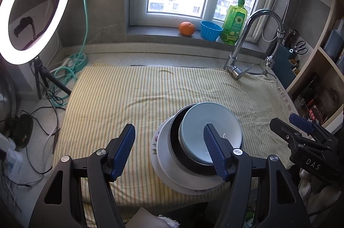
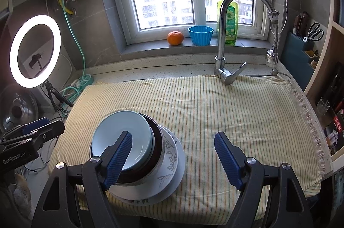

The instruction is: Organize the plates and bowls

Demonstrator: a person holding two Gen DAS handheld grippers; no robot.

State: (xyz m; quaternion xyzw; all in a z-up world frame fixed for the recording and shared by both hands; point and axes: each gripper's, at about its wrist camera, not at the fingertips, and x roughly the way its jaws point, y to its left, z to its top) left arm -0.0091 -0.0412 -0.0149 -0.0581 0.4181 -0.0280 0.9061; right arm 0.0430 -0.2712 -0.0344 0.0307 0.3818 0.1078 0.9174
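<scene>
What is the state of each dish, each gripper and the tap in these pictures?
Light blue bowl: upright, nested on top.
Dark bowl: nested under it.
White plate: flat, bottom of the stack.
Left gripper: open, empty.
Right gripper: open, empty.
Tap: no water running.

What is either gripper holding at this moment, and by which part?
Nothing. The left gripper and right gripper are both open and empty; the stack of dishes rests on the striped cloth.
</scene>
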